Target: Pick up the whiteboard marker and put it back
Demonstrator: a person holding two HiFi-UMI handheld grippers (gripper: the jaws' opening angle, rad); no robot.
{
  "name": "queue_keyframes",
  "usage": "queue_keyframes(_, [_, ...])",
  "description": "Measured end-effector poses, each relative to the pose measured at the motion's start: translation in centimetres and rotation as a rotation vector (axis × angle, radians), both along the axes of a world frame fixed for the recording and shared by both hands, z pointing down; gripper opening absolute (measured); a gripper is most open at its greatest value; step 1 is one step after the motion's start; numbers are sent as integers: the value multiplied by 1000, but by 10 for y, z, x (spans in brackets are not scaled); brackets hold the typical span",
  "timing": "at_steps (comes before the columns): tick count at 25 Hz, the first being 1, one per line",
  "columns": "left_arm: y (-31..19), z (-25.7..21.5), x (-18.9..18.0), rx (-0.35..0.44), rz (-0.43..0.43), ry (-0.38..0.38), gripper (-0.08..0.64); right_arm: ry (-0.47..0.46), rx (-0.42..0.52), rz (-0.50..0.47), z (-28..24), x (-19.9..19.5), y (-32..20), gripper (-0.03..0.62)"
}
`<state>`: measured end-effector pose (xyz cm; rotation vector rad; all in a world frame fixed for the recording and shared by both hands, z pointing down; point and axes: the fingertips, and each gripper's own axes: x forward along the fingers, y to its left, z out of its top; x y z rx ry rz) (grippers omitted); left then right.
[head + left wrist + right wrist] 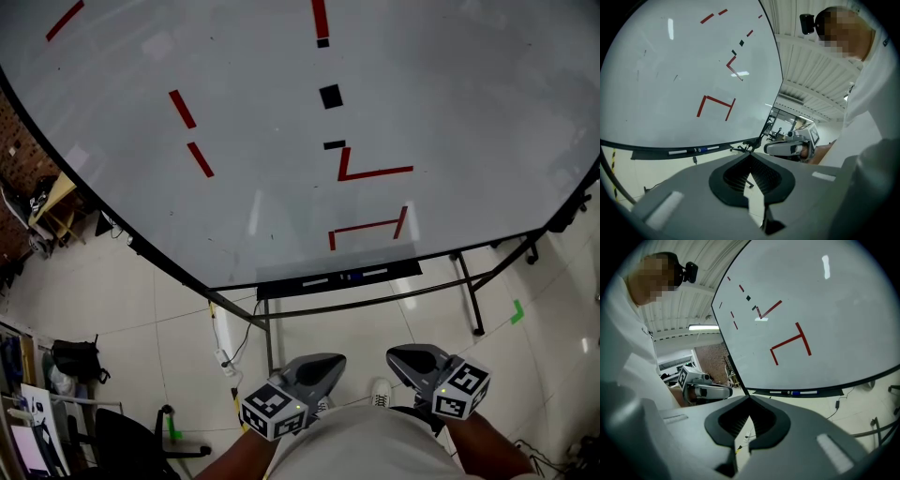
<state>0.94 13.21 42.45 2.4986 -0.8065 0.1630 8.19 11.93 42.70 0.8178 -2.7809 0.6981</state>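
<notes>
A whiteboard marker with a blue cap (352, 276) lies in the black tray (281, 288) under the whiteboard (281, 141), between two white markers. It also shows as the blue-capped marker (701, 149) in the left gripper view and as the marker (795, 393) in the right gripper view. My left gripper (328, 362) (750, 155) and right gripper (398, 355) (749, 399) hang side by side close to my body, well short of the tray. Both are shut with nothing between the jaws.
The whiteboard carries red tape marks (373, 173) and black squares (330, 96), and stands on a black metal frame (466, 286) over a tiled floor. A black chair (127, 445), bags and clutter (75, 361) sit at the lower left. A green floor mark (516, 311) lies right.
</notes>
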Motion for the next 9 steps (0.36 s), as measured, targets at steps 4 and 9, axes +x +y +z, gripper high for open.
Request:
queue_keyframes(4, [0, -2, -1, 13, 4, 2, 15, 10, -3, 6, 1, -2, 3, 1])
queue_keyframes(9, [-3, -5, -2, 39, 16, 0, 16, 26, -7, -7, 9, -8, 1, 1])
